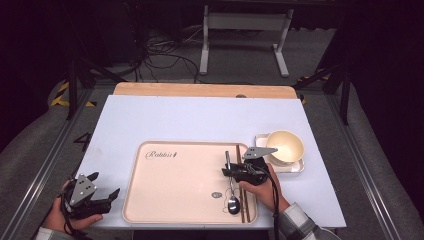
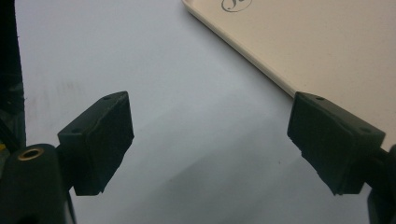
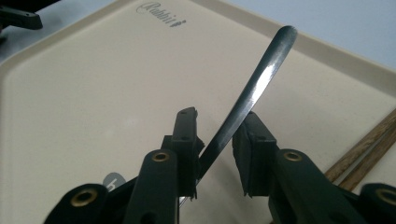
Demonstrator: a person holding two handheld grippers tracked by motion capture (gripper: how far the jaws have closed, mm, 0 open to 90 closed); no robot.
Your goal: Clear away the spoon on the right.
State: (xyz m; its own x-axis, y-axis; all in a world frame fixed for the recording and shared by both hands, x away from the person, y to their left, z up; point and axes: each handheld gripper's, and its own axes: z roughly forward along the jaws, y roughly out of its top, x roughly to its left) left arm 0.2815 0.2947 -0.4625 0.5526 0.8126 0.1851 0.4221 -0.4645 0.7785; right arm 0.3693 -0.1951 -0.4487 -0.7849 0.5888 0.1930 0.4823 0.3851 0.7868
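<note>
A metal spoon (image 1: 233, 204) lies at the right of the beige tray (image 1: 175, 195), bowl toward me, handle pointing away. My right gripper (image 1: 227, 172) reaches in from the right and crosses that handle. In the right gripper view the spoon handle (image 3: 252, 93) slants up between the narrowly spaced jaws of my right gripper (image 3: 217, 135), which is shut on it, over the tray (image 3: 93, 93). My left gripper (image 1: 105, 184) rests off the tray's left edge near the table front. Its jaws stand wide apart, and my left gripper (image 2: 210, 135) holds nothing above the white table.
Brown chopsticks (image 1: 242, 200) lie along the spoon's right side, seen as chopsticks (image 3: 369, 144) by the right jaw. A cream bowl (image 1: 285, 146) sits on a small white square plate (image 1: 295, 167) right of the tray. A wooden board (image 1: 200, 90) runs along the table's back edge.
</note>
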